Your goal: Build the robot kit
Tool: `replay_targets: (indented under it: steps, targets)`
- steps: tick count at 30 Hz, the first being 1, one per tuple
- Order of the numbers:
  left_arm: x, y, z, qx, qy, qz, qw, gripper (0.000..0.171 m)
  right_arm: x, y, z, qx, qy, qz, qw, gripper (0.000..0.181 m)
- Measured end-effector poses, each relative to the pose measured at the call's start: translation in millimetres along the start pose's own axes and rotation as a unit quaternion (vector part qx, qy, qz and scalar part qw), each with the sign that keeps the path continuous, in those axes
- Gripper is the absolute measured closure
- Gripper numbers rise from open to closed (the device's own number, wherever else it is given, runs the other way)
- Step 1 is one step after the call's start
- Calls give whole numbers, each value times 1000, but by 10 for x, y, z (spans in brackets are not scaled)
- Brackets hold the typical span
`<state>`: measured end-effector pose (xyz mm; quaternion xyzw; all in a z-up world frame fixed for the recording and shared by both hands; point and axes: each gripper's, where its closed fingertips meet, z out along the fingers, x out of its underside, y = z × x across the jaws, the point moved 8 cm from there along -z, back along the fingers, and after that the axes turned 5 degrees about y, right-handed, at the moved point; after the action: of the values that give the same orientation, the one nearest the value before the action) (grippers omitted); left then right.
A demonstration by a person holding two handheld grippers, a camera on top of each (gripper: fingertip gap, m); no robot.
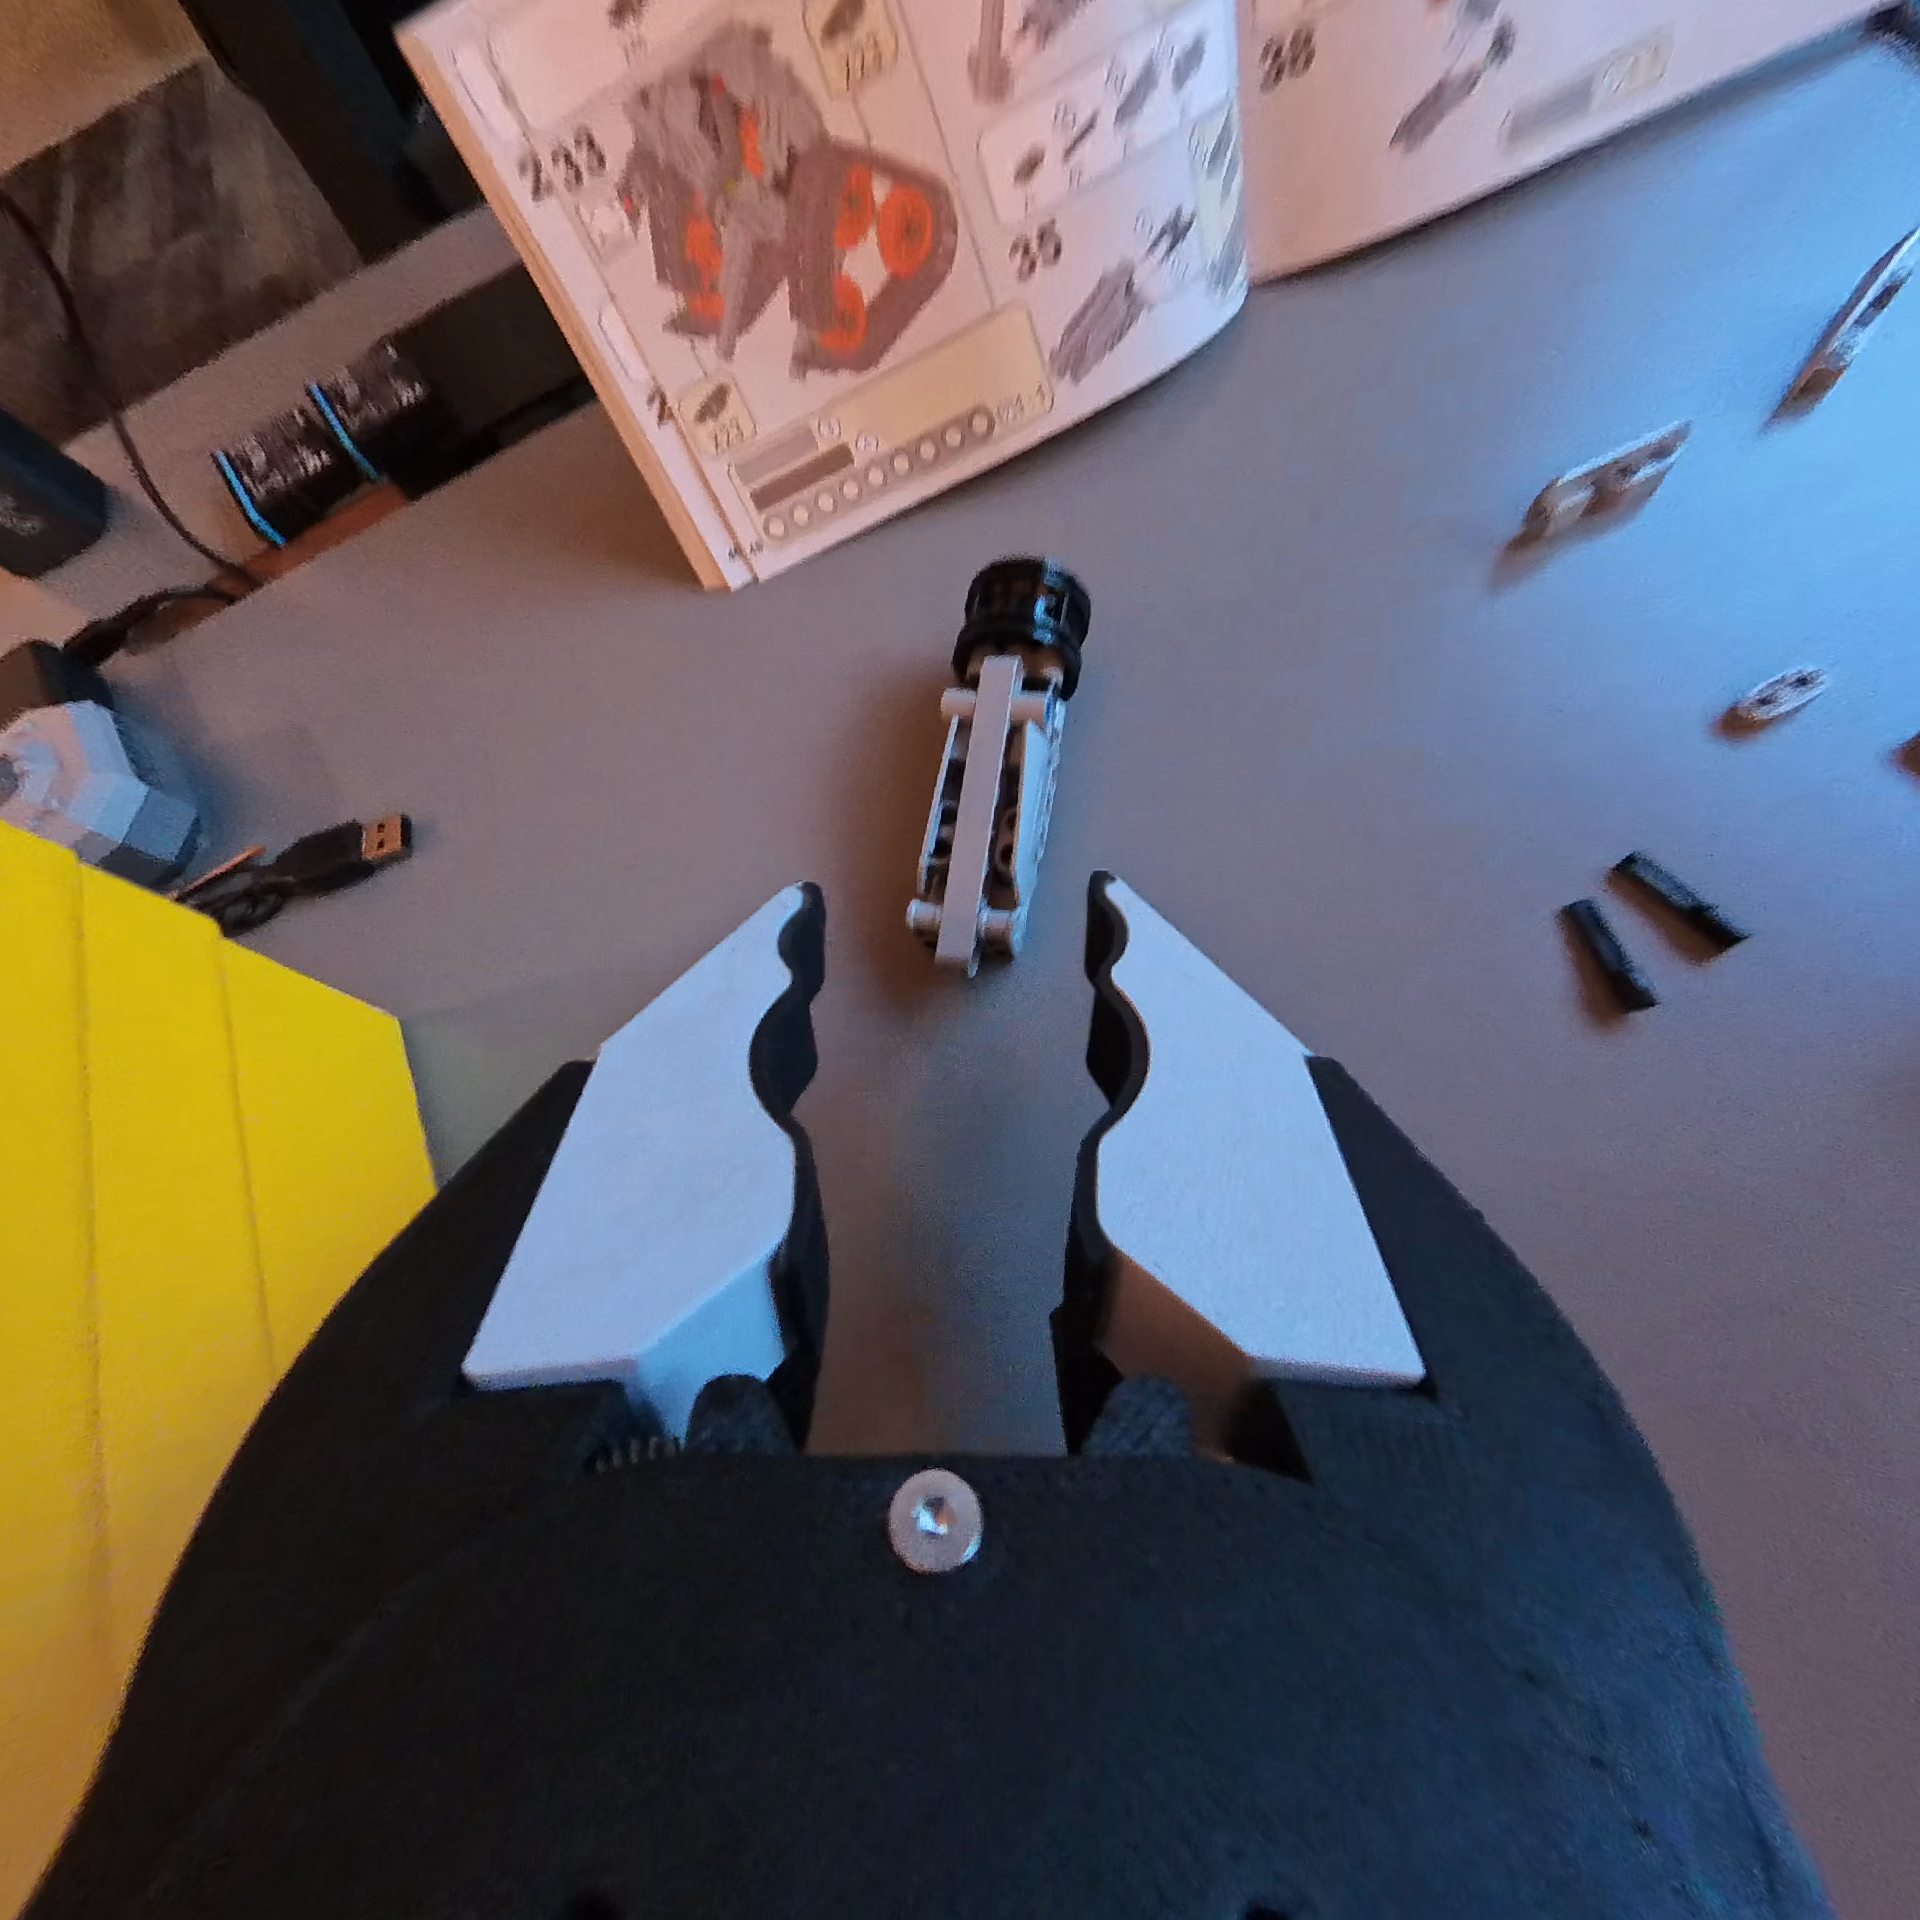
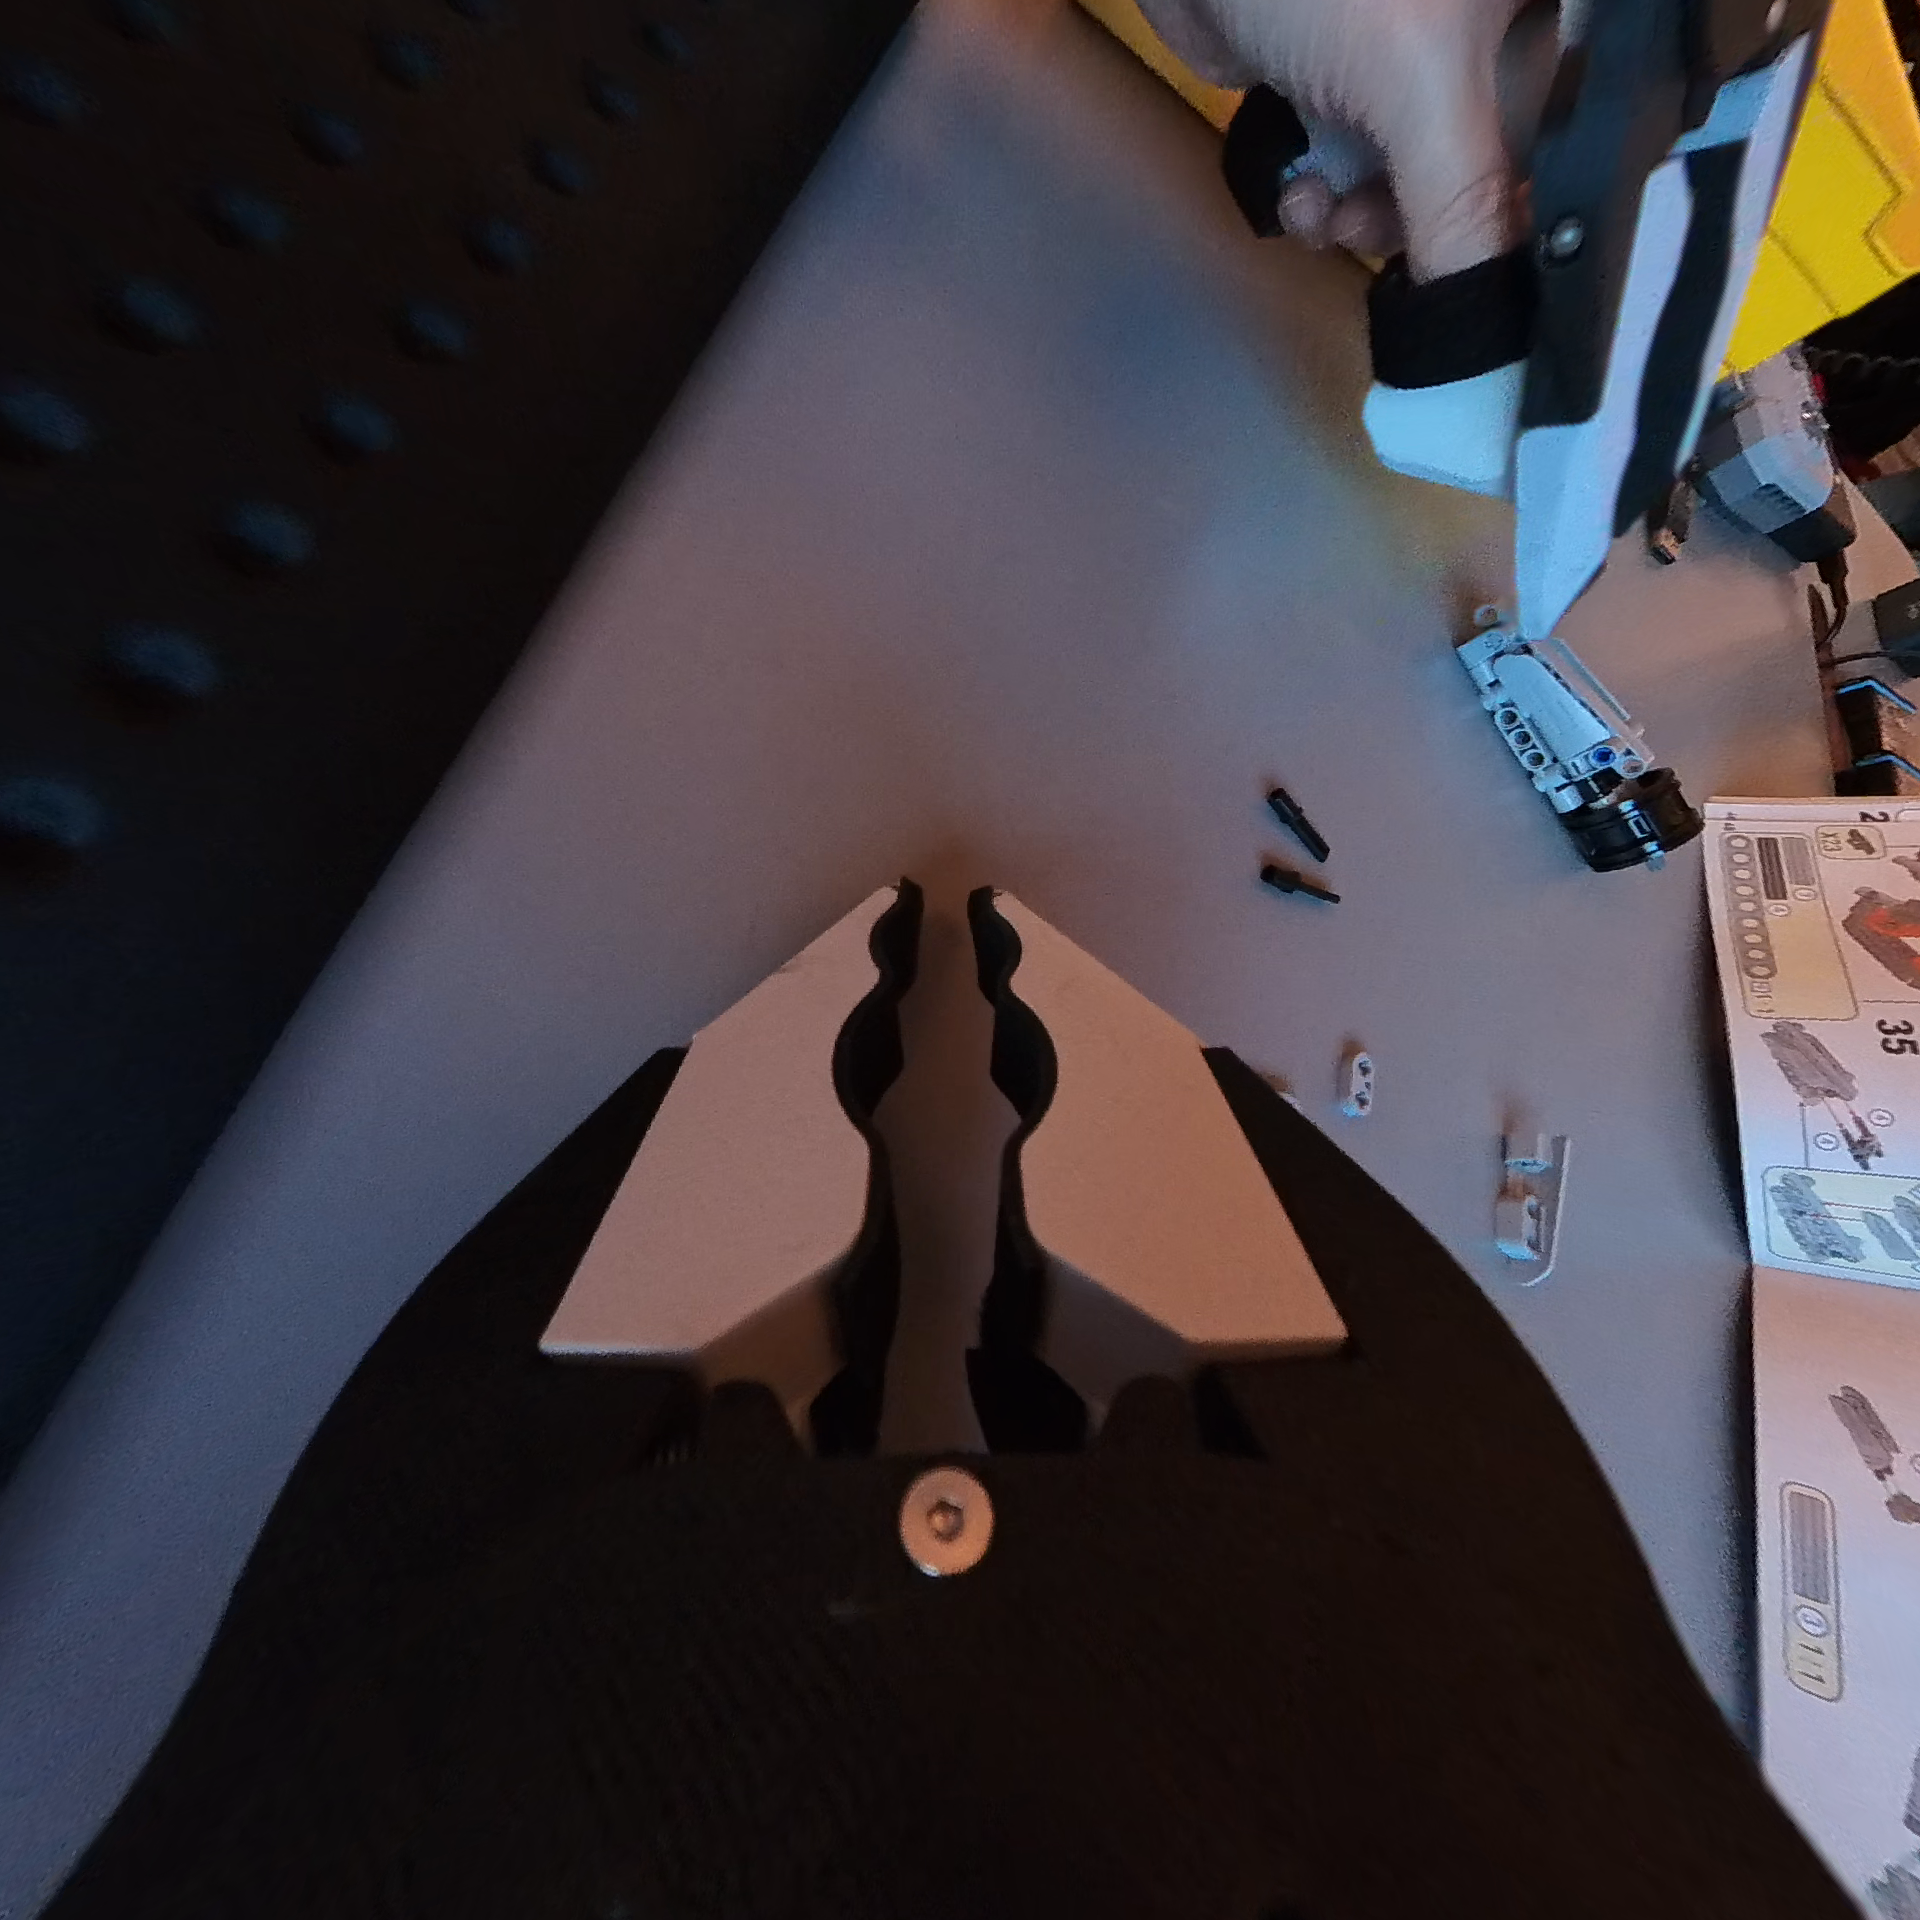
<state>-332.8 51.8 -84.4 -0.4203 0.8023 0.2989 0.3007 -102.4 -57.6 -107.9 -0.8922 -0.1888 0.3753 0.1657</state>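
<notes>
A small white and grey brick assembly (image 1: 987,821) with a black wheel at its far end lies on the grey table (image 1: 1351,1143). My left gripper (image 1: 956,894) is open and empty, and its tips flank the near end of the assembly. In the right wrist view the same assembly (image 2: 1558,727) lies under the left gripper's fingertip (image 2: 1558,582), which a hand (image 2: 1382,125) holds. My right gripper (image 2: 945,894) is almost closed, with only a narrow gap, and holds nothing above bare table. Two black pins (image 2: 1299,857) lie to its right.
An open instruction booklet (image 1: 831,260) lies beyond the assembly and also shows in the right wrist view (image 2: 1829,1143). Small white pieces (image 1: 1600,488) and black pins (image 1: 1652,925) lie to the right. A yellow box (image 1: 156,1143) and a USB cable (image 1: 343,842) sit to the left. The table edge drops to a dark floor (image 2: 260,520). The tips of one gripper are about 20 centimetres away from the tips of the other.
</notes>
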Motion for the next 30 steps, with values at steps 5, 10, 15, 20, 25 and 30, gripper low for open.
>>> replay_targets:
  steps: [5,10,15,20,25,30]
  targets:
    - [-159,-106,-126,16,-58,5,998,122,28,-26,3,-18,-12,32,999,173]
    - [-220,-284,-194,57,-53,18,997,126,35,-30,-1,-17,-11,33,999,173]
    - [-203,-475,-166,113,-41,27,992,128,71,-84,-2,-17,-11,53,998,173]
    - [-173,-592,-79,137,-19,52,989,131,98,-121,-9,-16,-13,67,998,173]
    - [-129,-663,18,153,4,59,987,135,91,-107,-19,-5,-1,51,999,173]
    - [-189,-654,-16,145,1,57,988,136,200,-338,-118,77,9,91,993,171]
